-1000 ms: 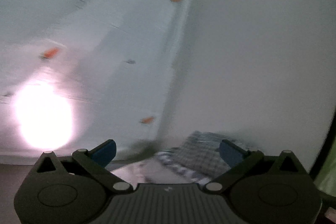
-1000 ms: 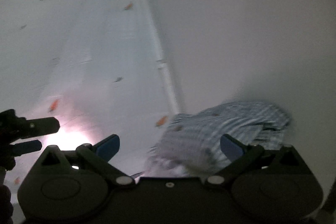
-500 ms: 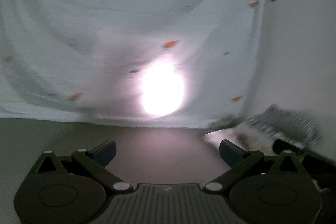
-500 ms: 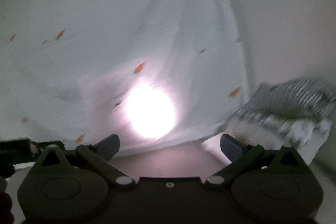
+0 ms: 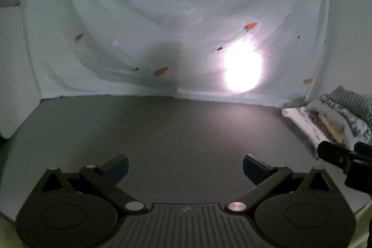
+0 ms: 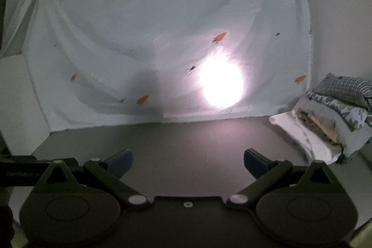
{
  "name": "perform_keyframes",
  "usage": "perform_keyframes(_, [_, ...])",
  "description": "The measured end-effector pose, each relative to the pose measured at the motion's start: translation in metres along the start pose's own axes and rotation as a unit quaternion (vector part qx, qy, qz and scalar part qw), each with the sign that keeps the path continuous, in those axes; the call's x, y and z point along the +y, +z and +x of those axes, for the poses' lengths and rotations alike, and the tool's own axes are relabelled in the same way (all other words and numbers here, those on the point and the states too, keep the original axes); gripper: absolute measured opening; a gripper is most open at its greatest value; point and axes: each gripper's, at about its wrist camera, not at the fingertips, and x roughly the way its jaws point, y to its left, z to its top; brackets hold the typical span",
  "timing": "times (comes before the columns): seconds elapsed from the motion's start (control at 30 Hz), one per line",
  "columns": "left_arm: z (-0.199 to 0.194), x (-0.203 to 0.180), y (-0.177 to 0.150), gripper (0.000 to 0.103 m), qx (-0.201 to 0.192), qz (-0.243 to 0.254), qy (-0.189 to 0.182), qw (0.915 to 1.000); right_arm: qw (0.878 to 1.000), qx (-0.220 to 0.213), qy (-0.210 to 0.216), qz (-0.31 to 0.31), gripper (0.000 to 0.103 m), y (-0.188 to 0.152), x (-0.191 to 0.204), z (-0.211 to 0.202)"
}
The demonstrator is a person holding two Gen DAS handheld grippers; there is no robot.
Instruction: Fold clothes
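- Close by: left gripper (image 5: 184, 165) spread wide, nothing between the blue pads (image 5: 116, 166).
- Same for the right gripper (image 6: 187, 163): spread wide, holding nothing, blue pads (image 6: 254, 160) well apart.
- Both held side by side over the dark table (image 5: 176, 131); right gripper poking into the left camera's view at its right edge, left gripper poking into the right camera's view at its left edge.
- No cloth lying on the bare middle part of the table in front of either tool.
- Farther off, on the right side of the table: a pile of clothes (image 6: 325, 122), stacked flat in layers.
- On top, a checked piece (image 6: 344, 87); under it a grey leafy-print piece (image 6: 348, 113); at the bottom a white piece (image 6: 300, 131).
- Looks folded and neat, though a bit blurry, so hard to be sure of every layer.
- Farthest back: a white sheet with little orange carrots (image 6: 162, 27) hanging as a wall, with a bright lamp glow (image 6: 222, 86) shining through.
- Step in hand, as a guess: between pieces, hands free. Fits two stories: a piece just set on the pile with more to come, or the last piece put away and the job over.
- No unfolded piece in sight in either view, so no way to tell which one.
- For any next piece: both tools open already, ready to pinch two corners and lay the cloth flat on the bare table.
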Motion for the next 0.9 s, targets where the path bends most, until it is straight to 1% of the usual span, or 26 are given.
perform_keyframes(0.13, [-0.016,0.022,-0.016,0.103,0.013,-0.002,0.012,0.9998,1.0,0.017,0.003,-0.021,0.103,-0.014,0.026,-0.015])
perform_keyframes(0.27, [-0.025,0.036,-0.027,0.103,0.028,-0.006,0.008,0.9996,0.999,0.035,0.004,-0.03,0.103,-0.029,0.044,-0.03])
perform_keyframes(0.33, [-0.029,0.039,-0.031,0.103,0.033,-0.004,0.007,0.9994,0.999,0.046,0.002,-0.025,0.103,-0.037,0.05,-0.036])
perform_keyframes(0.43, [-0.035,0.043,-0.037,0.103,0.04,0.0,0.005,0.9992,0.998,0.062,-0.004,-0.017,0.103,-0.046,0.053,-0.042])
perform_keyframes(0.6, [-0.044,0.049,-0.047,0.103,0.048,0.007,0.001,0.9988,0.997,0.076,-0.011,-0.024,0.103,-0.058,0.06,-0.049])
perform_keyframes(0.7, [-0.048,0.047,-0.051,0.103,0.045,0.014,0.0,0.9989,0.997,0.077,-0.012,-0.025,0.103,-0.062,0.062,-0.053])
perform_keyframes(0.9, [-0.053,0.045,-0.055,0.103,0.052,0.017,-0.011,0.9984,0.997,0.078,-0.015,-0.023,0.103,-0.065,0.061,-0.059])
